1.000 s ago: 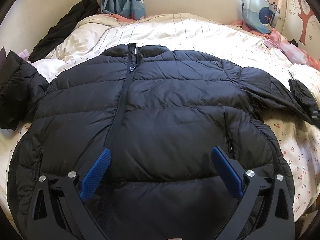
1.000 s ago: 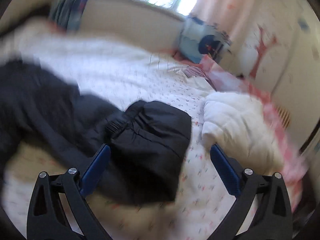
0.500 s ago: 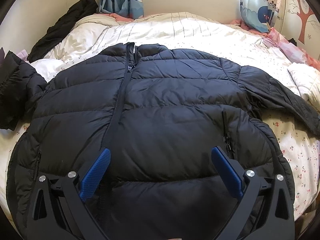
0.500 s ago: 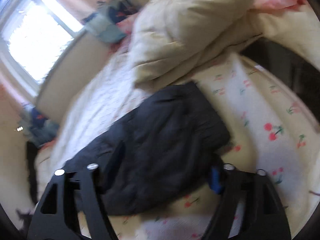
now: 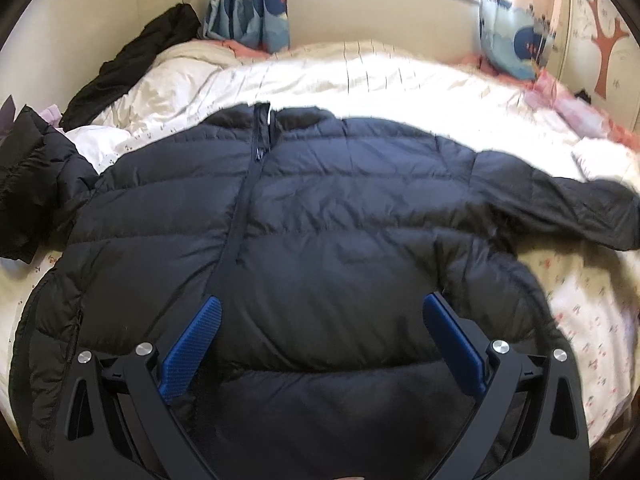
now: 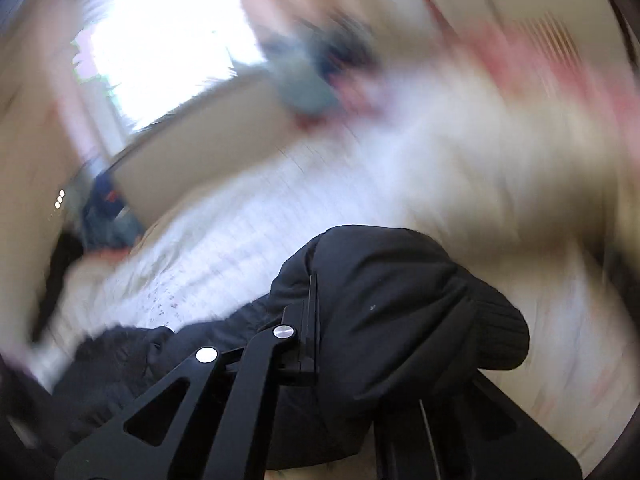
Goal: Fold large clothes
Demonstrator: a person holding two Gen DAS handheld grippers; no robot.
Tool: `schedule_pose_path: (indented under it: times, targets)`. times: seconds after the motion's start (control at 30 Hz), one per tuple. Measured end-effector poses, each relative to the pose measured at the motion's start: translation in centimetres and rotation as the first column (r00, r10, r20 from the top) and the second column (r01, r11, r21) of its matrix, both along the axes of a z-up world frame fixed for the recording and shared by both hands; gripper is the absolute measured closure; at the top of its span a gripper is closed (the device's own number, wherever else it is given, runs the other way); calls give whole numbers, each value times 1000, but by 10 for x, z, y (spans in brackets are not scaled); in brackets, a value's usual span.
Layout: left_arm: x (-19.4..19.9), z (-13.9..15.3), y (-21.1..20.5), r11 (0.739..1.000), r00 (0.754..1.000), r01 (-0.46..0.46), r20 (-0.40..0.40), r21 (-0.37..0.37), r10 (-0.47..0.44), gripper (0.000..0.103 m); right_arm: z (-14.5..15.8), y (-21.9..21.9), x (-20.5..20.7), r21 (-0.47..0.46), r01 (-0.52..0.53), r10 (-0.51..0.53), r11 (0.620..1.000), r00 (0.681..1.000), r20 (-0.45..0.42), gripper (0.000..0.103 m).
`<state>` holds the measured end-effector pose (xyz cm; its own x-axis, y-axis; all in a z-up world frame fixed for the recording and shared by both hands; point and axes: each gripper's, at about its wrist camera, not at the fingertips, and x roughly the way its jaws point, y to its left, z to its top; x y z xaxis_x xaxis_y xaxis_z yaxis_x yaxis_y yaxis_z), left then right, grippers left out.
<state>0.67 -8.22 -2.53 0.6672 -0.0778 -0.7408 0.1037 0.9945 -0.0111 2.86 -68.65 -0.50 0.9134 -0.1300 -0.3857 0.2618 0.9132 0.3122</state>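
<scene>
A black puffer jacket [image 5: 340,240] lies front up and zipped on the bed, collar towards the far wall. My left gripper [image 5: 320,302] hovers open over its lower hem, with nothing pinched between the blue pads [image 5: 192,348]. The jacket's right sleeve [image 5: 580,208] stretches out to the right edge. In the blurred right wrist view my right gripper [image 6: 332,292] is shut on that sleeve [image 6: 400,300] near its ribbed cuff [image 6: 500,340], and the fabric drapes over and hides one finger. The left sleeve [image 5: 32,200] is bunched at the left.
The bed [image 5: 400,92] has a white cover with small cherry prints. Another black garment [image 5: 132,68] lies at the back left by the wall. A white folded quilt [image 5: 600,156] sits at the right. Blue patterned curtains [image 5: 256,4] hang behind.
My right gripper went from wide open over the sleeve end to shut on it, and its view swung sharply. The sleeve end shifted at the right. My left gripper stayed put.
</scene>
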Motion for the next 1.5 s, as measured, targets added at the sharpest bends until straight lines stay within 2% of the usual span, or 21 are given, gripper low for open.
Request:
schedule_pose_path:
  times: [0.03, 0.1, 0.17, 0.2, 0.3, 0.4, 0.57, 0.67, 0.7, 0.73, 0.77, 0.87, 0.93, 1.0, 1.03, 1.1, 1.13, 1.17, 1.2, 1.33, 1.5]
  targets:
    - [0, 0, 0, 1000, 1000, -2, 1, -4, 2, 6, 15, 16, 1, -107, -21, 25, 994, 999, 39, 98]
    - [2, -2, -2, 1000, 1000, -2, -14, -2, 2, 6, 18, 22, 11, -157, -27, 32, 987, 999, 30, 96]
    - [4, -8, -7, 1000, 999, 8, -39, 25, -7, 6, -9, 5, 39, -85, -4, -7, 996, 991, -134, 59]
    - [4, -11, -10, 999, 999, 15, -46, 39, -13, 6, -27, -6, 46, -36, 20, -28, 999, 975, -221, 48]
    - [3, -15, -17, 996, 998, 34, -53, 79, -29, 6, -70, -23, 57, 35, 66, -50, 997, 939, -340, 44]
    - [3, -17, -20, 995, 998, 41, -58, 88, -36, 6, -85, -25, 50, 48, 80, -59, 996, 940, -337, 30]
    - [2, -19, -23, 994, 997, 47, -60, 102, -41, 6, -79, -21, 57, 28, 55, -44, 998, 950, -310, 27]
    - [2, -20, -24, 994, 997, 44, -61, 102, -38, 6, -80, -17, 65, 58, 12, 6, 998, 953, -302, 32]
    - [2, -20, -24, 994, 997, 43, -60, 101, -37, 6, -80, -14, 69, 71, -5, 26, 997, 955, -295, 46]
    - [2, -20, -24, 994, 998, 43, -59, 100, -37, 6, -79, -12, 72, 73, -16, 37, 997, 956, -290, 80]
    - [2, -19, -24, 994, 998, 42, -57, 99, -36, 6, -77, -11, 71, 66, -14, 32, 998, 960, -280, 94]
    - [2, -17, -22, 996, 998, 30, -52, 86, -26, 6, -64, -12, 59, 36, 10, -3, 999, 983, -184, 94]
    - [3, -15, -19, 998, 998, 22, -52, 58, -19, 6, -71, -23, 60, 114, 18, 5, 993, 981, -195, 88]
    - [4, -15, -17, 1000, 997, 23, -69, 19, -21, 6, -86, -35, 63, 205, 21, 32, 978, 967, -252, 43]
    - [5, -16, -16, 1000, 996, 23, -88, -6, -24, 6, -94, -40, 65, 238, 28, 41, 971, 960, -277, 43]
    - [7, -19, -15, 999, 993, 24, -114, -37, -28, 6, -96, -45, 63, 265, 18, 53, 964, 965, -257, 49]
    - [7, -19, -14, 999, 993, 23, -115, -45, -28, 6, -94, -46, 62, 270, 12, 54, 963, 970, -236, 60]
    - [7, -18, -14, 999, 994, 22, -109, -46, -26, 6, -91, -47, 62, 275, 7, 55, 961, 974, -219, 86]
    - [7, -17, -13, 999, 995, 20, -100, -42, -24, 6, -89, -47, 60, 282, 11, 49, 959, 978, -205, 92]
    - [12, -12, 9, 999, 998, -43, -48, -20, 42, 6, -70, -53, 49, 329, 22, 8, 944, 996, -89, 95]
    - [19, -20, 45, 989, 990, -100, -107, -107, 88, 6, -80, -68, 52, 384, 88, -42, 919, 991, -127, 99]
